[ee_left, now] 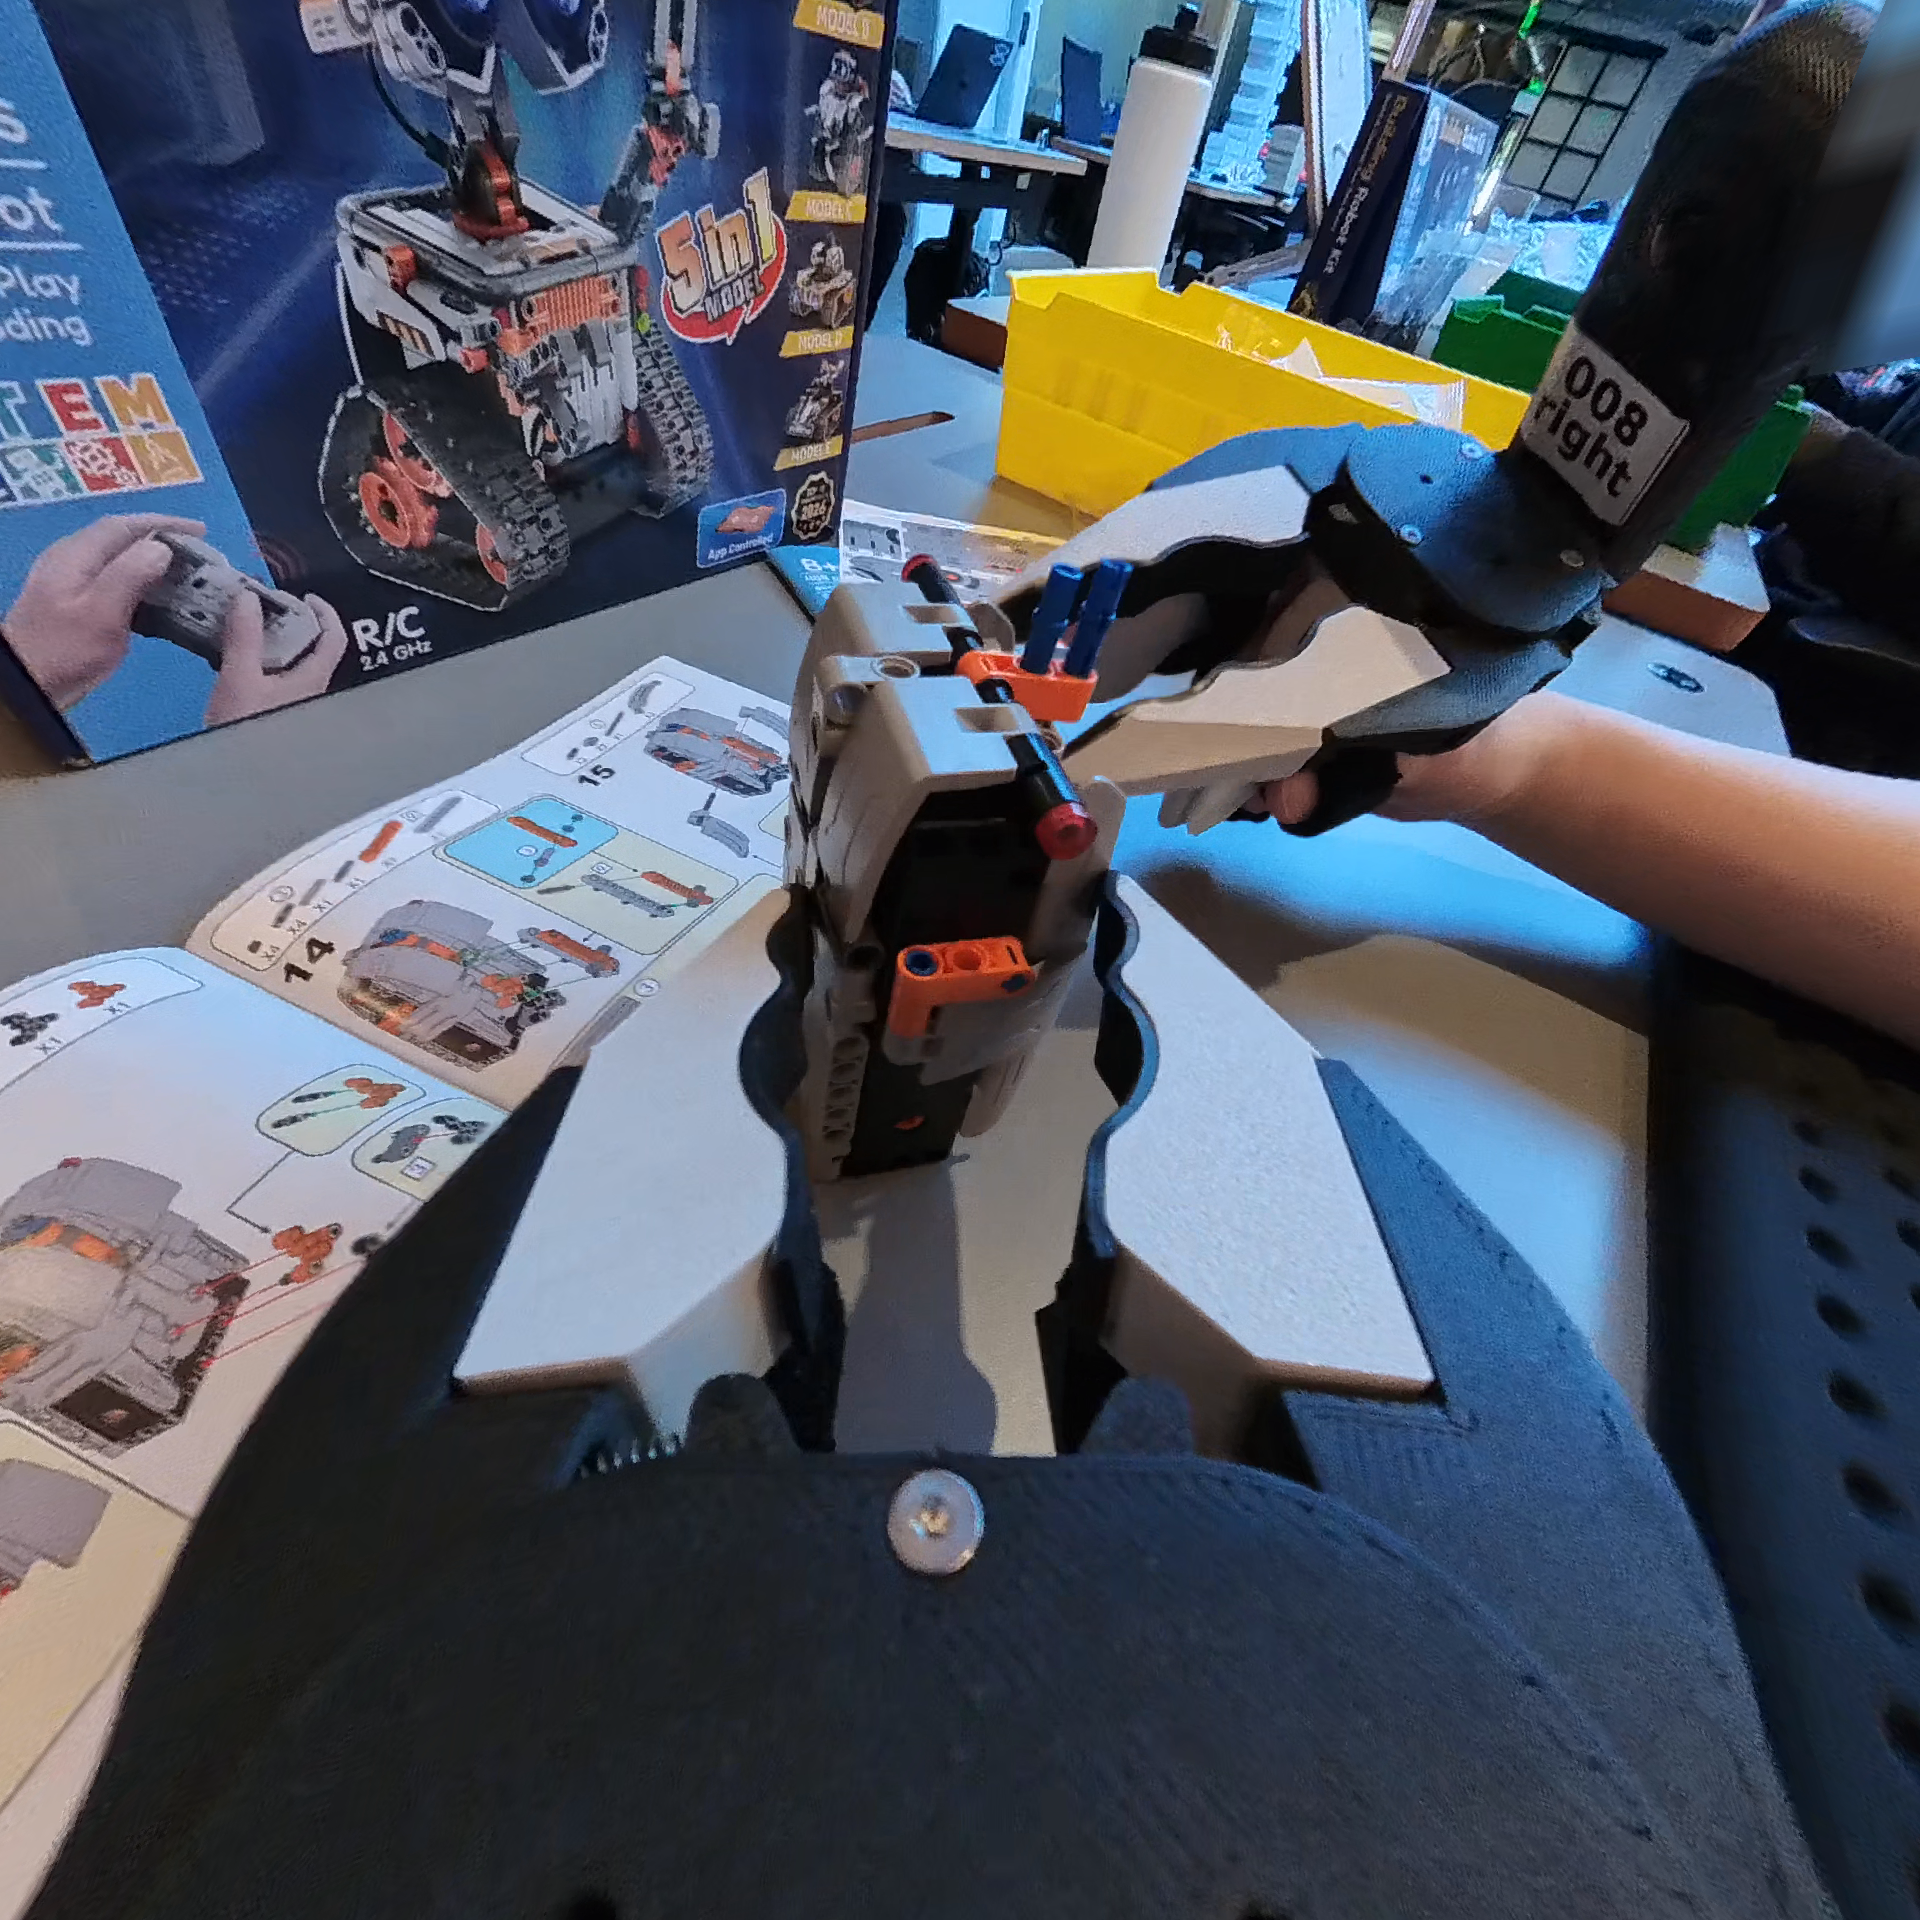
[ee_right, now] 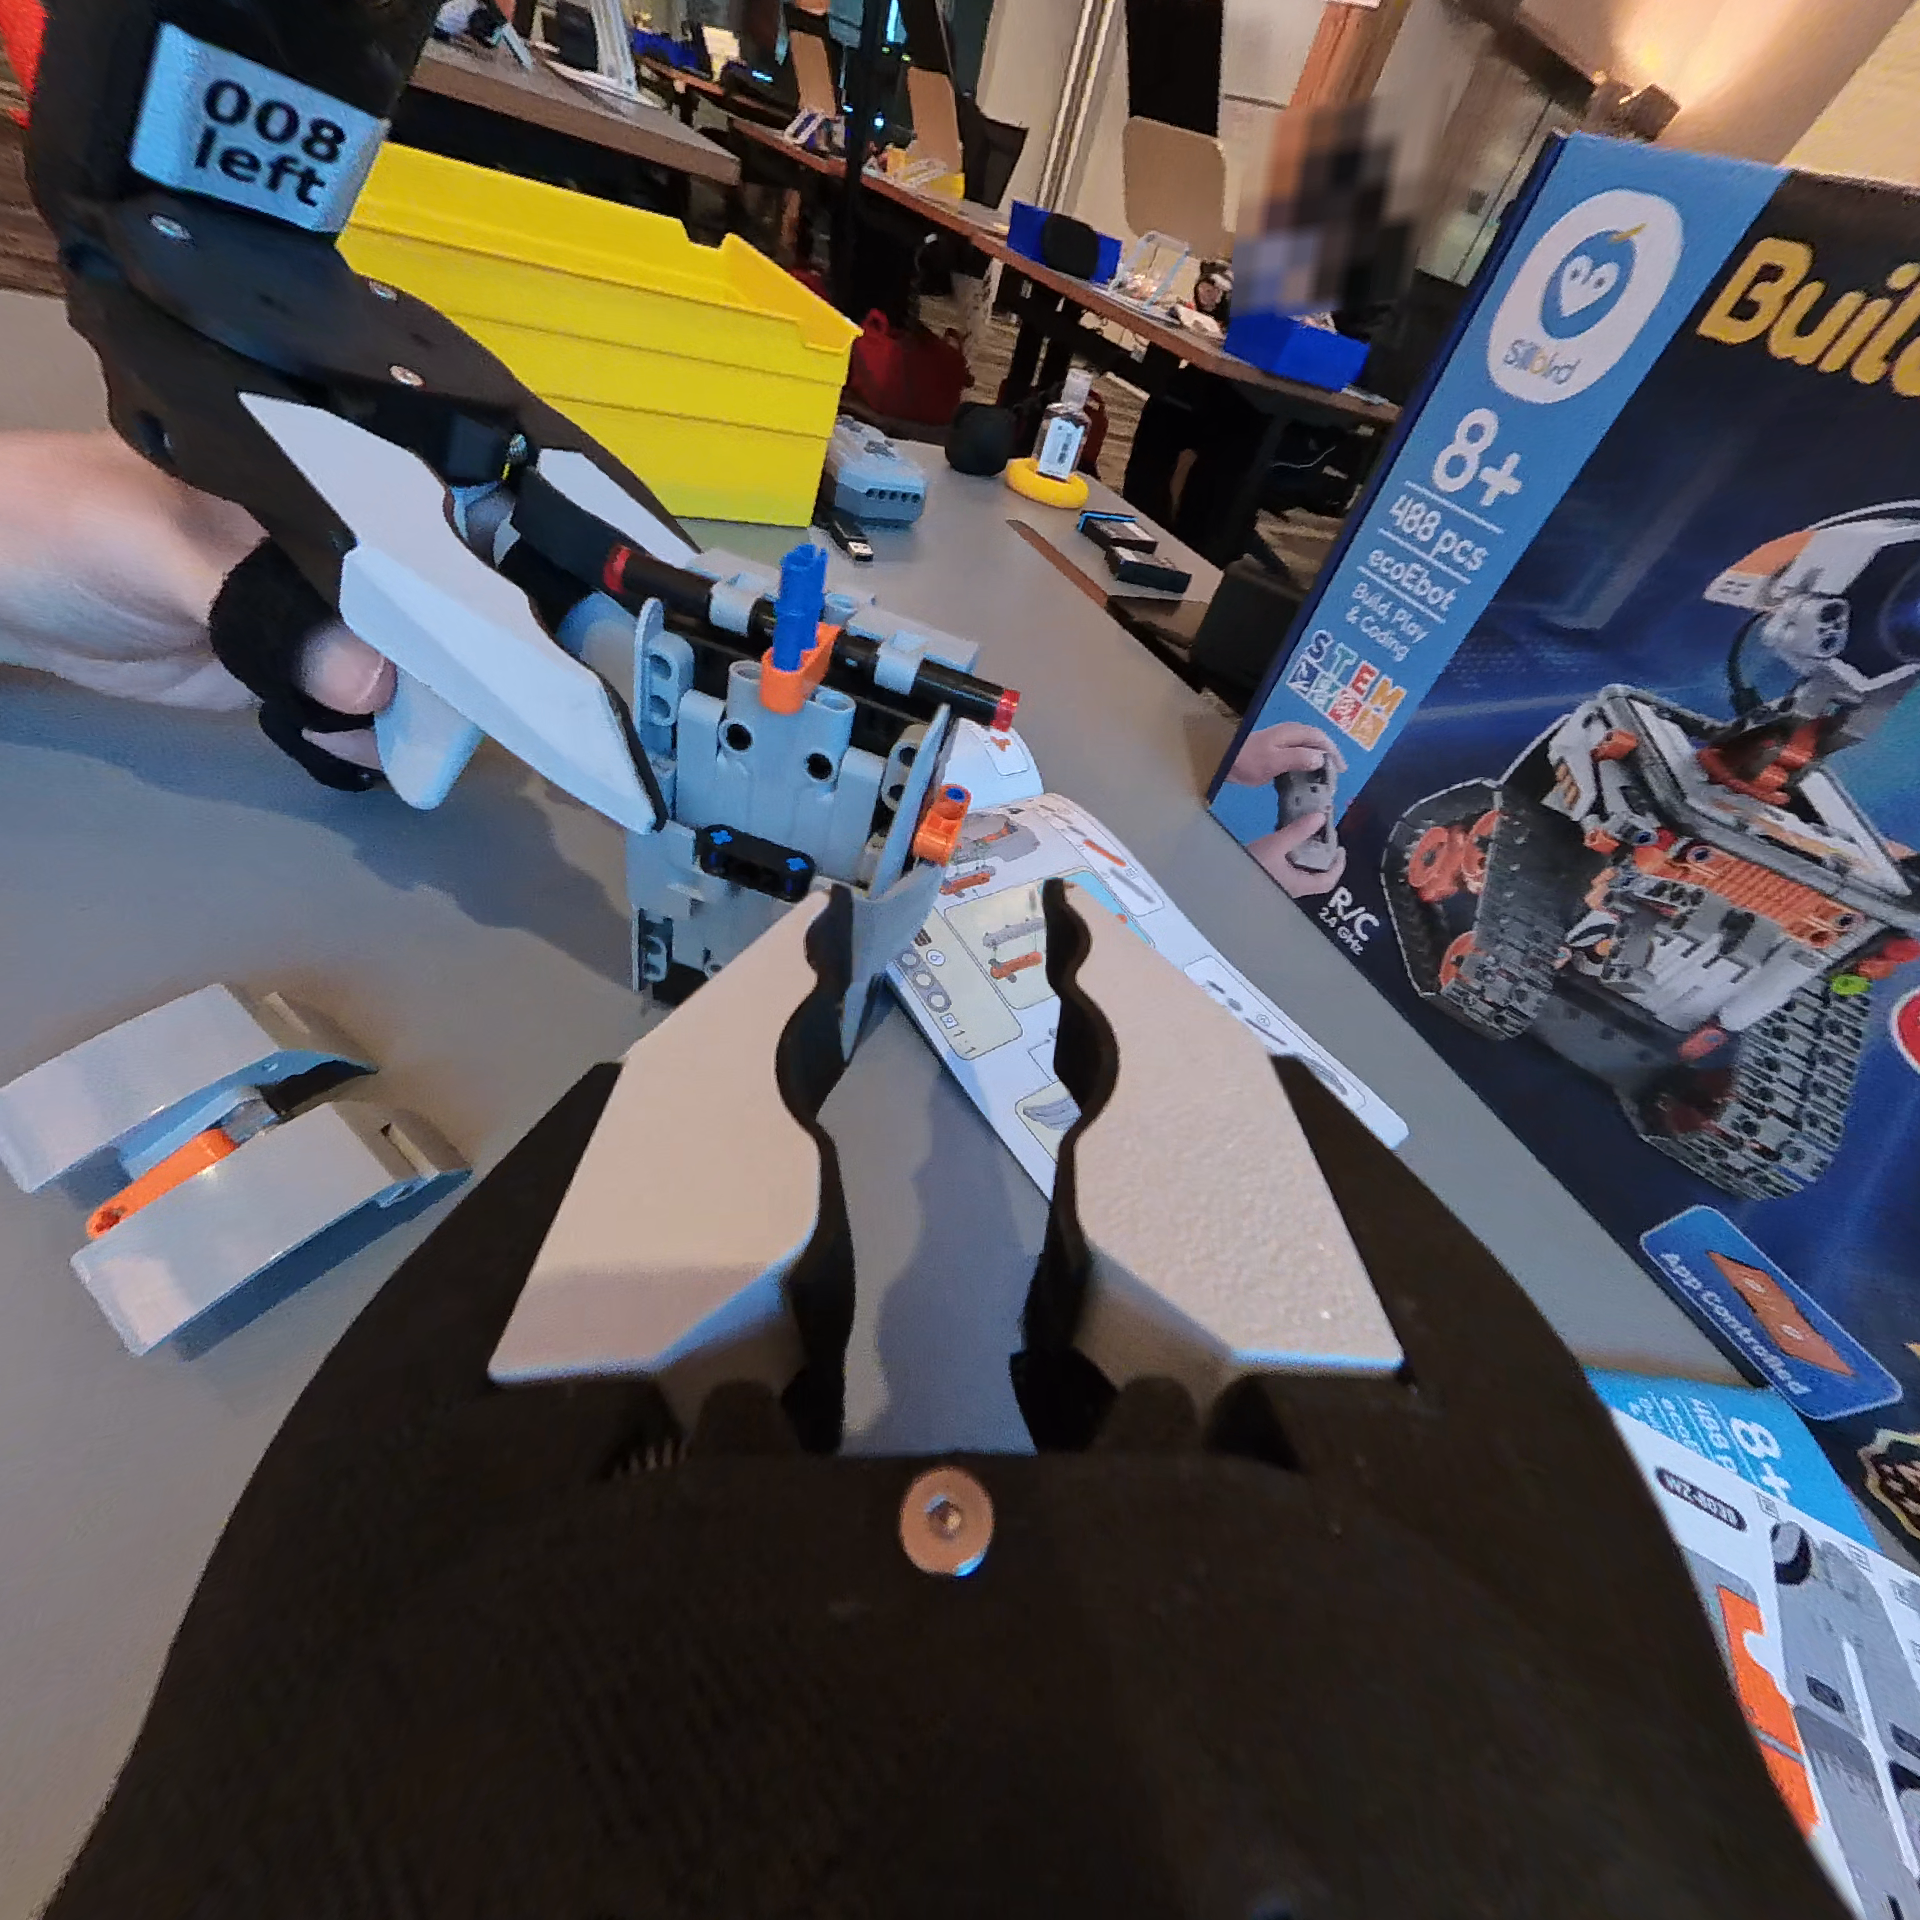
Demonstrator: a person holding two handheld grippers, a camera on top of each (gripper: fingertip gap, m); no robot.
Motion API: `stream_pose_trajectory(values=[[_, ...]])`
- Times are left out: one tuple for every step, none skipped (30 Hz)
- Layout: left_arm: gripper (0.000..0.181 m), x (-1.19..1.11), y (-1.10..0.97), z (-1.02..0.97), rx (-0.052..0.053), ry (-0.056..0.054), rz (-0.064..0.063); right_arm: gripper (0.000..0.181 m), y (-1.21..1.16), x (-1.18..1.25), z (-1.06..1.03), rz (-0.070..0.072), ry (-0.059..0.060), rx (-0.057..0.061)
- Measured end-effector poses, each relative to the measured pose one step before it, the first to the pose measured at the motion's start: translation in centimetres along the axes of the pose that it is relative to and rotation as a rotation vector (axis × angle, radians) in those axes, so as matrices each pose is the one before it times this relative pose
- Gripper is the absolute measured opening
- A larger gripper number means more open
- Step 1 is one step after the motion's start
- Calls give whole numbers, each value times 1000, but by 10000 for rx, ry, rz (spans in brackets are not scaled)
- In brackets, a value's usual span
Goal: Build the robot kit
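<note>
The left gripper (ee_left: 940, 997) is clamped on a grey and black brick-built assembly (ee_left: 925, 883), its two pale fingers (ee_left: 644, 1174) pressing the block's lower half from both sides and holding it upright above the grey table (ee_left: 1403, 997). Across the assembly's top runs a black axle with red ends (ee_left: 1039, 769), and an orange connector with two blue pins (ee_left: 1049, 655) sits on that axle. A second orange piece (ee_left: 951, 977) is fixed lower on the side.

The right gripper (ee_right: 940, 935) has its tips right at the assembly; its jaws stand slightly apart, and a thin grey panel (ee_right: 883, 935) on the assembly's edge sits between the tips. I cannot tell whether they pinch it. In the left wrist view the right gripper (ee_left: 1049, 686) comes in from the right edge of the table, its tips around the orange connector area.

Under and behind the assembly lies an open instruction booklet (ee_left: 436, 935) with drawn build steps. Toward the table's far edge stands a big blue toy kit box (ee_left: 447, 343) showing a tracked robot. A yellow bin (ee_left: 1195, 384) sits at the far right corner. Near the right gripper, on the near left of the table, rest two grey curved panels joined by an orange piece (ee_right: 218, 1164). A white bottle (ee_left: 1153, 156) stands beyond the bin.
</note>
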State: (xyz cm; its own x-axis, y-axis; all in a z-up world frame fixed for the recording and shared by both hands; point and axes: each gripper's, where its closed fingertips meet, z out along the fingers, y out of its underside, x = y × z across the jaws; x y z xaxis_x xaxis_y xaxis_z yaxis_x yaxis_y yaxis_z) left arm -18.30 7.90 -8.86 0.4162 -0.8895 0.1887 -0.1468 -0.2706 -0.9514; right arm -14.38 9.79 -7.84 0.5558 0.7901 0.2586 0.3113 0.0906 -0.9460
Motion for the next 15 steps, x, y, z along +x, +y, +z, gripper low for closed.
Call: stream_pose_trajectory(values=[[53, 52, -42, -11, -7, -16, -249, 35, -80, -118, 18, -72, -61, 26], [53, 110, -39, -28, 4, 56, -341, 35, -113, -116, -10, -52, -61, 35], [53, 187, -69, -70, 34, 134, -374, 35, -118, -86, -14, -19, -44, 37], [53, 219, -44, -84, 26, 182, -403, 36, -132, -113, -19, 14, -64, 54], [53, 130, 10, -130, -16, 138, -390, 36, -197, -129, -33, 69, -88, 95], [53, 135, 25, -146, -19, 152, -404, 36, -149, -129, -32, 104, -91, 53], [53, 156, 40, -170, 1, 207, -470, 36, -184, -232, -43, 137, -153, 82], [52, 147, 48, -183, 18, 258, -574, 35, -125, -278, -12, 173, -183, 58], [52, 125, 98, -189, -15, 306, -631, 35, -132, -211, -6, 209, -139, 58], [52, 119, 174, -173, -95, 340, -610, 35, -145, -169, 18, 203, -110, 63], [52, 60, 179, -166, -109, 319, -566, 35, -158, -191, 56, 188, -124, 64], [52, -22, 84, -177, -39, 255, -528, 35, -95, -232, 82, 191, -146, 33], [52, -104, 23, -159, 2, 178, -458, 35, -26, -222, 143, 188, -144, -5], [52, -162, -21, -166, 3, 85, -350, 35, 9, -194, 160, 145, -113, -16], [52, -150, -7, -139, -17, 25, -211, 35, 37, -199, 177, 94, -103, -21]])
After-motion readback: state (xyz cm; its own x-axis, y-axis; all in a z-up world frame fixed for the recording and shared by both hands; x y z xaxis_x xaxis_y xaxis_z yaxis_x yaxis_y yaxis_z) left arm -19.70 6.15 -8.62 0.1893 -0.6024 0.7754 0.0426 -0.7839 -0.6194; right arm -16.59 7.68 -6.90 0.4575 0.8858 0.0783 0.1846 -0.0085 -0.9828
